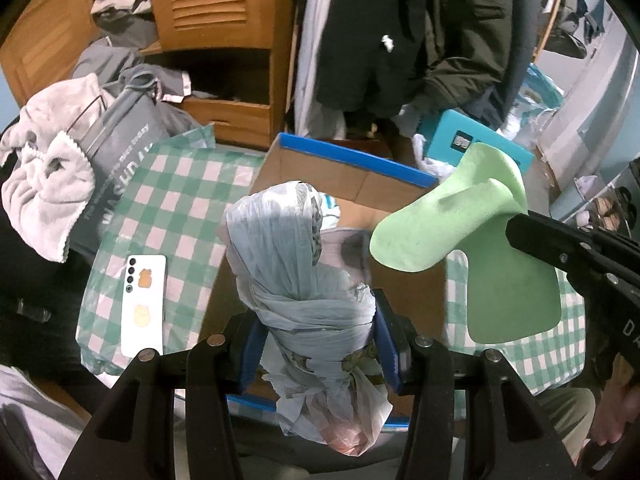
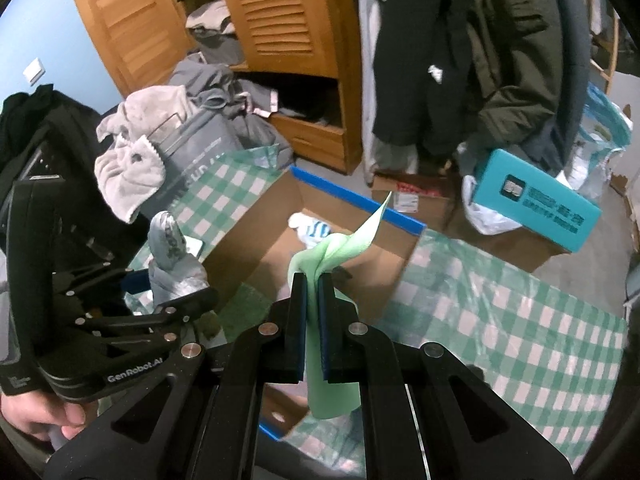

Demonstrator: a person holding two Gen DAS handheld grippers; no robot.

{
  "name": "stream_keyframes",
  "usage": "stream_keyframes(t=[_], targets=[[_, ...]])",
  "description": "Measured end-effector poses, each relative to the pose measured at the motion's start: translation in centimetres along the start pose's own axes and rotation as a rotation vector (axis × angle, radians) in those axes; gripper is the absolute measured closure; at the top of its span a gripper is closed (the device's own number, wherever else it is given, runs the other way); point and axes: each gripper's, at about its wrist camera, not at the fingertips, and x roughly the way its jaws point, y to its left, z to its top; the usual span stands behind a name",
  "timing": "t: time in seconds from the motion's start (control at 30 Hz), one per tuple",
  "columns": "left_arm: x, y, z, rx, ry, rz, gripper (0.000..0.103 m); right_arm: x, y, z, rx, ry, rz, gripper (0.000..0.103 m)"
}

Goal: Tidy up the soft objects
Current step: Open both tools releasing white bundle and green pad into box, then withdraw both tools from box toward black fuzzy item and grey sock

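Left gripper (image 1: 316,344): pinching a bundle wrapped in a pale plastic bag (image 1: 296,280), blue pads on both of its sides.
Bundle axis: long axis runs away from the gripper, rounded end pointing toward the far side of the cardboard box (image 1: 344,176); knotted bag end hangs nearest the camera.
Right gripper (image 2: 313,280): pressed together on a green cloth (image 2: 332,252).
Cloth axis: it runs through the jaws, one corner pointing up and away over the box, the other end hanging below.
Box: open, blue-taped rim, something white and striped inside.
Surface: green-and-white checked sheet (image 1: 176,216) under the box; white phone (image 1: 144,304) left of the box.
Room: grey bag (image 1: 120,160) with a pale towel beyond the phone; wooden wardrobe (image 1: 216,4) and dark coats (image 1: 400,32) behind the box; teal carton (image 2: 536,204) to its right.
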Motion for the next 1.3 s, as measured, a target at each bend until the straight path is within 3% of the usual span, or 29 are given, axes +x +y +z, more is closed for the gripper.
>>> stream_keyframes(t=[0.47,0.6,0.7,0.77,0.8,1.3], targets=[[3.8,2.8,0.5,-0.066,0.052,0.026,0.053,5.5,1.7,1.3,0.012,0.080,0.057,0.097],[4.6,3.3,0.5,-0.084,0.068,0.032,0.047,7.0,1.7,1.3,0.019,0.118,0.059,0.097],[5.1,3.5,0.4,-0.095,0.087,0.034,0.045,7.7,1.8,1.2,0.021,0.141,0.041,0.083],[5.1,3.6,0.3,-0.102,0.093,0.031,0.037,7.8,1.8,1.2,0.023,0.143,0.018,0.043],[5.1,3.6,0.3,-0.103,0.091,0.033,0.033,7.7,1.8,1.2,0.021,0.138,0.000,0.038],[2.0,1.8,-0.5,-0.060,0.054,0.038,0.028,4.4,0.8,0.4,0.015,0.098,-0.063,0.035]])
